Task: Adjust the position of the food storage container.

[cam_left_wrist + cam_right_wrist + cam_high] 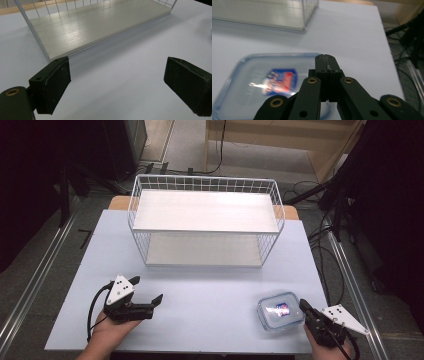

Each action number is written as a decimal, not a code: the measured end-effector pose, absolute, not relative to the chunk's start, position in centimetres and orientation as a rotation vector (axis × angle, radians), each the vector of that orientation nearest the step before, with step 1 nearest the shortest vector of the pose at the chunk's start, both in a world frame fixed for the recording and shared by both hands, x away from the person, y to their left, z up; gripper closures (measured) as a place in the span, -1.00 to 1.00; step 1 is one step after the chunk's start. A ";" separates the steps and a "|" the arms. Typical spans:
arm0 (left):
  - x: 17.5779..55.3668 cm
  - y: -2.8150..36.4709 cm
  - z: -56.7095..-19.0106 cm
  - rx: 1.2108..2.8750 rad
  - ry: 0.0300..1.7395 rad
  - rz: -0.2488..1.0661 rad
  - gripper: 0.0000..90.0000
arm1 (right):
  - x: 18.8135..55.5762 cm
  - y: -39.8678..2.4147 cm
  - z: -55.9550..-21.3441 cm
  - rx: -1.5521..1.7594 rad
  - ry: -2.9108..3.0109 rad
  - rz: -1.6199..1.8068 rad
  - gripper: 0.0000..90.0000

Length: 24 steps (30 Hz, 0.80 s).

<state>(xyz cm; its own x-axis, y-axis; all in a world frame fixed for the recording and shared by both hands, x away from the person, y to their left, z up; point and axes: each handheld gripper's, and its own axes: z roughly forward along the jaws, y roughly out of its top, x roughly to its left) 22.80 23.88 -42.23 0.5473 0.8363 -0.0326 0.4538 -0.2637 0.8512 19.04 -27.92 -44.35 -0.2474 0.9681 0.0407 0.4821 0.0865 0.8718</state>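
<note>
Spanning most of the high view, a pale lavender-blue rectangular tabletop [200, 295] carries every object shown. Next in size, a white wire-mesh two-tier shelf rack [206, 220] stands at the far middle of the tabletop, with a pale wood-grain upper board and a matching lower board; the left gripper view looks onto the lower board [100, 25] and one corner post of the wire frame. Near the front right edge lies a clear plastic rectangular container with rounded corners and a blue-tinted lid [280, 311], bearing a blue, red and white label at its centre; it rests flat on the tabletop, well apart from the rack. The left gripper [148, 295], black with a grey three-cornered plate on top, is held in a hand at the front left, its jaws spread wide with only bare tabletop between them; in the left gripper view its two dark pads [55, 85] stand far apart and grasp nothing. The right gripper [303, 305], likewise black with a grey plate, is held at the front right with its tip at the container's right edge; in the right gripper view its jaws are pressed fully together above the blurred lid [262, 82], with nothing between them.
</note>
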 end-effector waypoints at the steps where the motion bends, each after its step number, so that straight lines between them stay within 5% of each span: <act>1: 22.8 23.8 -42.2 1.902 1.047 0.547 -0.84 | 19.0 -28.4 -44.6 1.442 1.788 1.069 1.00; 10: 23.0 23.1 -42.2 1.902 1.032 0.541 -0.83 | 18.7 -31.1 -46.6 1.550 1.764 0.975 1.00; 24: 22.9 23.4 -42.1 1.886 1.033 0.527 -0.86 | 19.0 -28.9 -47.6 1.522 1.944 1.010 1.00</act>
<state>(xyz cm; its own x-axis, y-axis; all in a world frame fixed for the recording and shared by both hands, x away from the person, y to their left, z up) 22.94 23.36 -42.06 0.5611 0.8263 -0.0488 0.4455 -0.2518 0.8591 18.97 -28.94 -47.61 -0.2745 0.9586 0.0753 0.6127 0.1139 0.7821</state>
